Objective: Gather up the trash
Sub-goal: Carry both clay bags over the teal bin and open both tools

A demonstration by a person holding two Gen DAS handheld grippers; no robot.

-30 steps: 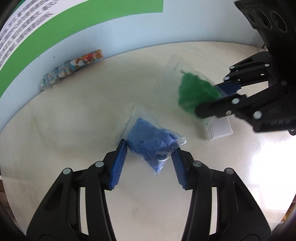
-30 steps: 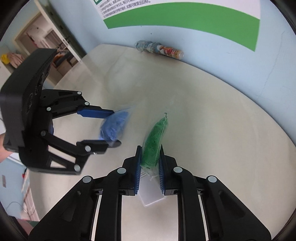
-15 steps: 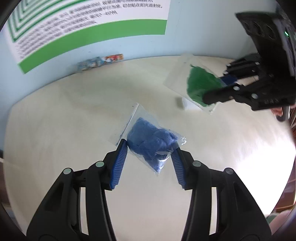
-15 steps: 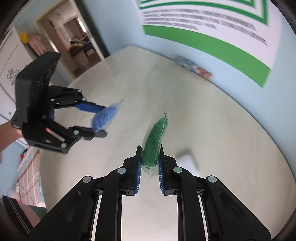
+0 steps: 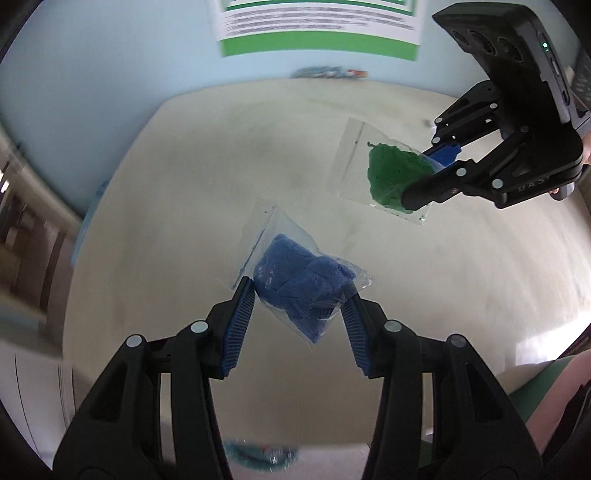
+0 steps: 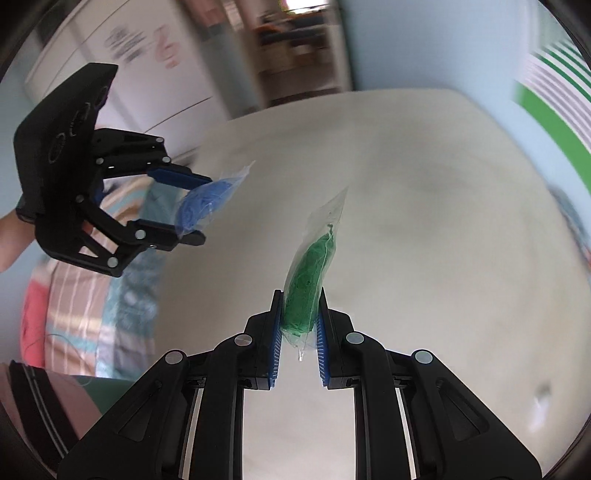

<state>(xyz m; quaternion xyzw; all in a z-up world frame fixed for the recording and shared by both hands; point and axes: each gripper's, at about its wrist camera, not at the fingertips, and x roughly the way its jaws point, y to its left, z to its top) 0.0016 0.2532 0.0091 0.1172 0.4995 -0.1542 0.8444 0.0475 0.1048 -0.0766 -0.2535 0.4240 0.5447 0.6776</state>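
Since the frame 1 s ago, both bags have been lifted clear of the table (image 5: 155, 206), and the small white piece seen then beneath the green bag is no longer in view.

The left gripper (image 5: 299, 295) is closed on the blue bag (image 5: 301, 286), a clear pouch of blue material pinched between the 2 blue-padded fingers, with its zip edge pointing toward 11 o'clock. From the right wrist view the same gripper (image 6: 192, 210) is seen at 10 o'clock, the blue bag (image 6: 205, 201) clamped between its fingers.

The right gripper (image 6: 299, 317) is clamped narrowly on the green bag (image 6: 308, 284), which is held edge-on and rises toward 1 o'clock. In the left wrist view this gripper (image 5: 430, 175) is found at 2 o'clock with the green bag (image 5: 393, 177) held above the table.

A blurred wrapper (image 5: 328, 72) lies at 12 o'clock against the wall, under a green-banded poster (image 5: 317, 33).
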